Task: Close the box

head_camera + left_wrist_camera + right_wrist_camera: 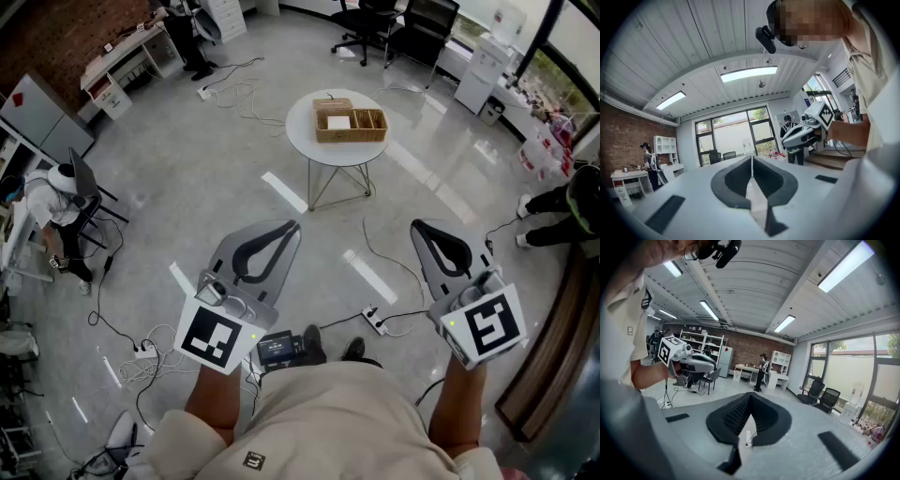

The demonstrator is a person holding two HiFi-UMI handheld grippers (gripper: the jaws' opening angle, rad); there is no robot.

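Observation:
The box [350, 123] is tan with inner compartments and stands open on a small round white table [302, 137], well ahead of me in the head view. Something white lies in one compartment. My left gripper [292, 226] and right gripper [418, 225] are held side by side at chest height, far short of the table. Both are shut, with nothing between the jaws. The left gripper view looks out over its closed jaws [752, 158] into the room and catches the right gripper [802, 133]. The right gripper view shows its closed jaws [750, 395] and the left gripper [690, 361].
Cables and a power strip [377, 323] lie on the grey floor between me and the table, with white tape strips [284, 192]. Office chairs [373, 26] stand behind the table. A seated person [52, 202] is at the left, another person [561, 211] at the right.

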